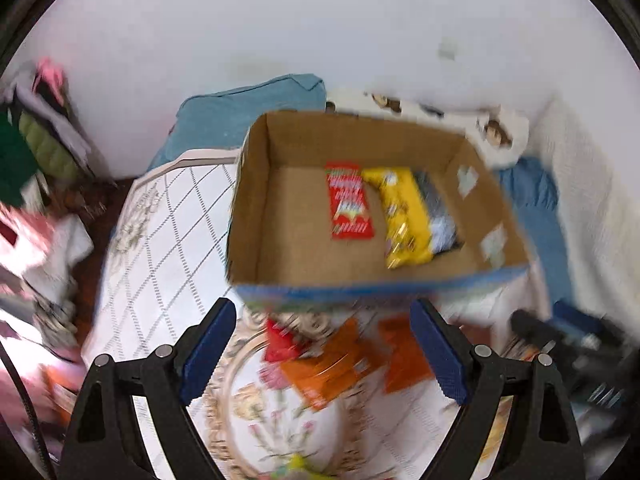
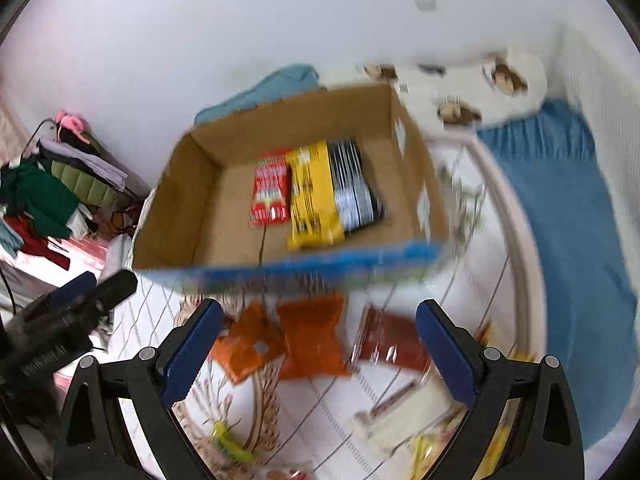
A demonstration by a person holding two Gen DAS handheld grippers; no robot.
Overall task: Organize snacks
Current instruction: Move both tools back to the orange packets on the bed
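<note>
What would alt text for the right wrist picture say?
An open cardboard box on a patterned bedspread holds red, yellow and black snack packets side by side. Orange packets lie in front, between the open right gripper's blue pads.

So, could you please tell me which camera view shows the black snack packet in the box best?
The right wrist view: the black packet shows its whole striped face beside the yellow packet in the cardboard box. In the left wrist view the yellow packet overlaps it, leaving only a blurred strip.

packets in box, pouches before — on bed
</note>
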